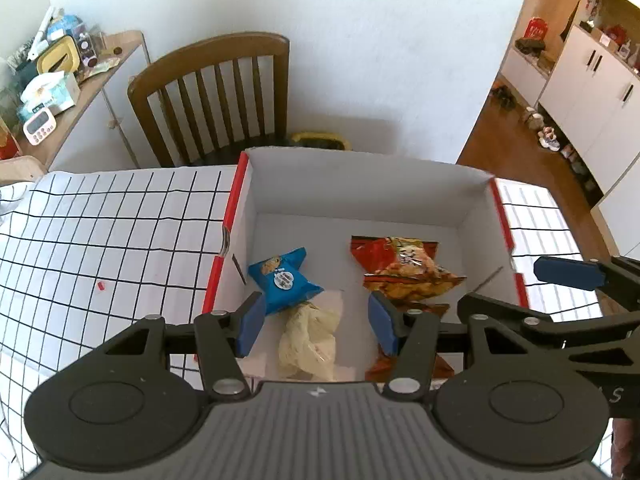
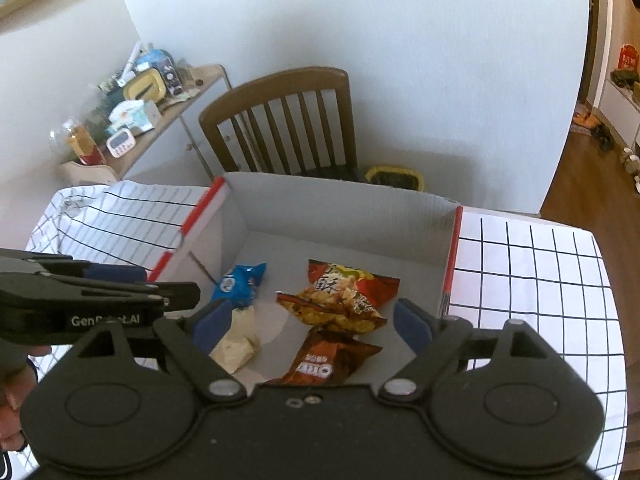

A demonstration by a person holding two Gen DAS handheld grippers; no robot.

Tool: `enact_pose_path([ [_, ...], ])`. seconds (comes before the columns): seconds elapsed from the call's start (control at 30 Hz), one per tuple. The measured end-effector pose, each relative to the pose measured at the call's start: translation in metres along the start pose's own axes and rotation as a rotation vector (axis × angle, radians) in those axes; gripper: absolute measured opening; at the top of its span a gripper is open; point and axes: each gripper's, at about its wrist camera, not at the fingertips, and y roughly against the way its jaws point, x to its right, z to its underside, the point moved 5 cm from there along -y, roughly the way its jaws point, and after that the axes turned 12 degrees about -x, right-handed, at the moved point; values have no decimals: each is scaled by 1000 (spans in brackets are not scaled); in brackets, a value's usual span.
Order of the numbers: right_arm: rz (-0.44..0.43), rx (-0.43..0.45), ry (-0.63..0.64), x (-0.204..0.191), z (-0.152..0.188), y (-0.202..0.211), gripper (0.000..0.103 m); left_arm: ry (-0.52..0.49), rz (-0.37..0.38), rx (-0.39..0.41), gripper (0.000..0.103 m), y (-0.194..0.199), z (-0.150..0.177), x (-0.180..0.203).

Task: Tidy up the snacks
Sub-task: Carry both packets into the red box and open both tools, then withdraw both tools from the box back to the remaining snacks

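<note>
A: How many snacks are in the box [image 1: 476, 208]?

B: Four: one blue packet [image 1: 286, 280] toward the box's left wall, one pale yellowish packet [image 1: 308, 344] just in front of it, one orange-red chip bag [image 1: 408, 272] toward the right wall, one brown packet [image 2: 332, 360] by the near edge.

A: And the grippers?

B: Two, both above the box. The left gripper [image 1: 318, 326] has its jaws apart, holding nothing. The right gripper [image 2: 314, 326] is spread wider, also empty.

A: Where's the box?

B: On the checked tablecloth [image 1: 100, 240], at the table's far edge, before one chair [image 1: 224, 96].
</note>
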Motion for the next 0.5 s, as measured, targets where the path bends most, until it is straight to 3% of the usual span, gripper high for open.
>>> enact_pose_path([
  [0.43,-32,77,33,-22,29,57,96,-12,38,86,56,66,45,5],
  [0.5,-44,90,52,-30,37,67,98,-15,42,101,61,77,54,4],
])
